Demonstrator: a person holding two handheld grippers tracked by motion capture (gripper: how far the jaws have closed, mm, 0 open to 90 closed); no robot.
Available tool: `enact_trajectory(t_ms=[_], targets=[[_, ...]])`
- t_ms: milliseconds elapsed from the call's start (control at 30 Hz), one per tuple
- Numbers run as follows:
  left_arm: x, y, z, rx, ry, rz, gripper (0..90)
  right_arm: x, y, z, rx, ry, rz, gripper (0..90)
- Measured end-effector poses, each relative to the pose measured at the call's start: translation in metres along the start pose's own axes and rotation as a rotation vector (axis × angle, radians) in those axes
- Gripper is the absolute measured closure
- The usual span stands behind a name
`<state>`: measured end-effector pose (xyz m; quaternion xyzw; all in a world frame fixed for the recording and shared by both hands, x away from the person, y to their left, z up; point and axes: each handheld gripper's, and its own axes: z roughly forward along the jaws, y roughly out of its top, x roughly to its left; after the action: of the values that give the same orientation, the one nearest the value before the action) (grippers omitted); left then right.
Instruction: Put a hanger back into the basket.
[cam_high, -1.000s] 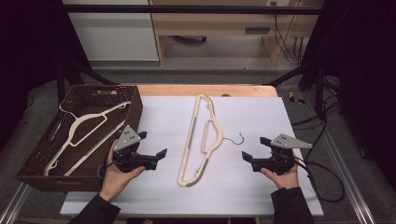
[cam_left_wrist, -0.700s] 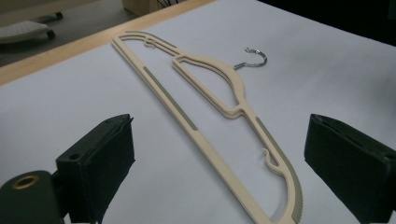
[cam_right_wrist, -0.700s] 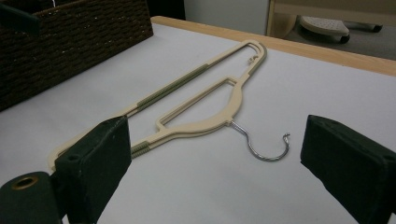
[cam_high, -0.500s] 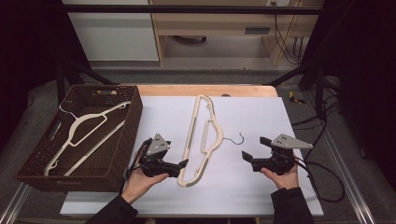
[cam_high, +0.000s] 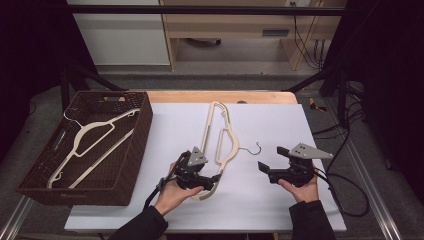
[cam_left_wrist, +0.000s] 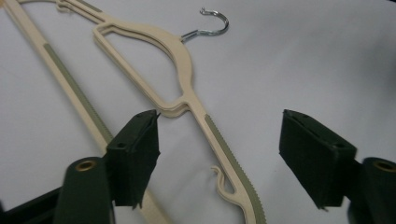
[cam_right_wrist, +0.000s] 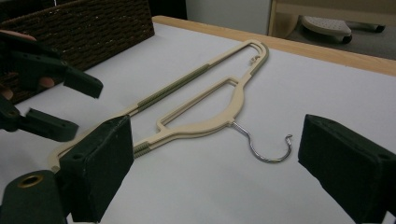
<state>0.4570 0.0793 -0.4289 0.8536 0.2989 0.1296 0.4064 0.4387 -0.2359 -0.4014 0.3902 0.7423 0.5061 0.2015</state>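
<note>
The left tongs (cam_high: 204, 181) stand spread but have just been closing around the near end of a cream plastic clothes hanger (cam_high: 218, 137) that lies flat on the white tabletop (cam_high: 280, 125). In the left gripper view, the hanger's shoulder arm (cam_left_wrist: 219, 149) passes between the two black pads (cam_left_wrist: 135, 154), with neither pad yet pressing on it. The hanger's long axis runs away from the person toward the tabletop's far edge, and its metal hook (cam_high: 252, 148) points toward the right tongs (cam_high: 265, 170), which hover spread and empty just beside it. The left hand (cam_high: 172, 192) is the nearer and looks set to make the pickup; what remains is for the pads to meet across the thin arm. At the left, well apart from the tongs, a dark woven basket (cam_high: 127, 165) holds a second cream hanger (cam_high: 87, 142). Beyond the tabletop, pale cabinets (cam_high: 120, 37) and a wooden bench (cam_high: 235, 25) stand in a dim room with cables (cam_high: 345, 180) trailing at the right.
</note>
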Motion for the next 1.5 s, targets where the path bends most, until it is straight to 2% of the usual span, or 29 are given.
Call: enact_trajectory(t_ms=[233,267,300,433,533,700,833,1000,1233,1267,1367,1400,1500], targets=[[0.003,-0.005,0.034,0.091,-0.022,-0.042,42.7,0.0,-0.001,0.002,0.011,0.002,-0.004,11.0],[0.003,-0.006,0.037,0.106,-0.022,-0.037,43.8,0.0,-0.001,0.003,0.008,-0.002,0.002,11.1],[0.003,-0.007,0.04,0.109,-0.018,-0.052,45.3,0.0,-0.001,0.003,0.011,-0.001,0.0,11.2],[0.004,-0.009,0.047,0.132,-0.021,-0.067,52.7,0.0,-0.001,0.005,0.019,-0.002,-0.002,11.3],[0.003,-0.009,0.049,0.133,-0.035,-0.082,56.3,0.0,-0.001,0.007,0.024,-0.004,-0.004,11.4],[0.0,-0.009,0.055,0.158,-0.029,-0.085,61.5,0.0,-0.002,0.012,0.036,0.001,-0.007,11.7],[-0.001,-0.008,0.055,0.166,0.003,-0.079,66.3,-0.001,-0.003,0.016,0.049,0.001,-0.009,12.1],[-0.003,-0.007,0.056,0.17,0.028,-0.104,68.9,-0.001,-0.003,0.019,0.055,-0.002,-0.007,12.3],[-0.006,-0.004,0.052,0.176,0.037,-0.131,73.7,0.0,-0.004,0.021,0.06,-0.004,-0.011,12.2],[-0.006,-0.003,0.051,0.179,0.056,-0.125,74.6,-0.001,-0.004,0.021,0.063,-0.003,-0.015,12.2],[-0.004,-0.002,0.047,0.196,0.065,-0.133,77.4,0.0,-0.005,0.022,0.069,-0.004,-0.014,12.2],[-0.004,-0.002,0.047,0.188,0.081,-0.14,77.8,0.0,-0.005,0.022,0.069,-0.004,-0.013,12.2],[-0.002,-0.003,0.045,0.202,0.091,-0.136,78.6,0.0,-0.005,0.022,0.075,0.0,-0.013,12.2]])
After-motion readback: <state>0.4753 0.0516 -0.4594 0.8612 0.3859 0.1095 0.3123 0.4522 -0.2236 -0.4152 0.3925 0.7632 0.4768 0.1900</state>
